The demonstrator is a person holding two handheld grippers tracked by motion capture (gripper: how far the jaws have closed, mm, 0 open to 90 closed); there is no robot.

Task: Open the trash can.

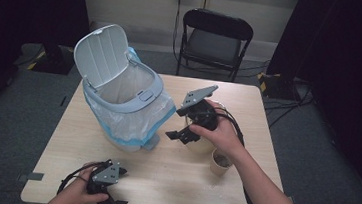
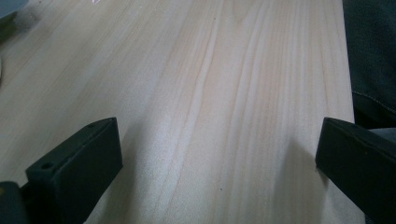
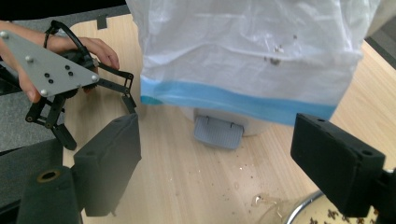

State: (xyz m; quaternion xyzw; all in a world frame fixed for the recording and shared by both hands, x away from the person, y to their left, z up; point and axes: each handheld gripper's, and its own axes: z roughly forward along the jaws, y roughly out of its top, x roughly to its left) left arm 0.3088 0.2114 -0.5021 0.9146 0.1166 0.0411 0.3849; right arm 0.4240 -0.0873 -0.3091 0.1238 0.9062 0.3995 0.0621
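The right claw [image 1: 184, 134] hangs open and empty above the rim of a metal bowl [image 3: 303, 213], which lies just below and beside its right-hand jaw in the right gripper view; the bowl looks to hold wet scraps. The step in hand reads as the approach to that bowl, probably to tip its contents into the pedal bin [image 1: 124, 101] that stands ahead of the claw, lid up and lined with a white bag [image 3: 252, 51]. The next move calls for lowering one jaw inside the bowl's rim and the other outside, then closing firmly, since a thin, wet metal edge may slip. A paper cup [image 1: 221, 162] stands just behind the right hand, near enough to be knocked.

The right hand grips its claw from behind, forearm reaching forward, jaws pointing down and toward the bin. The left claw [image 1: 111, 203] rests low over the bare surface [image 2: 210, 93] near its front edge, jaws wide apart, nothing between them.
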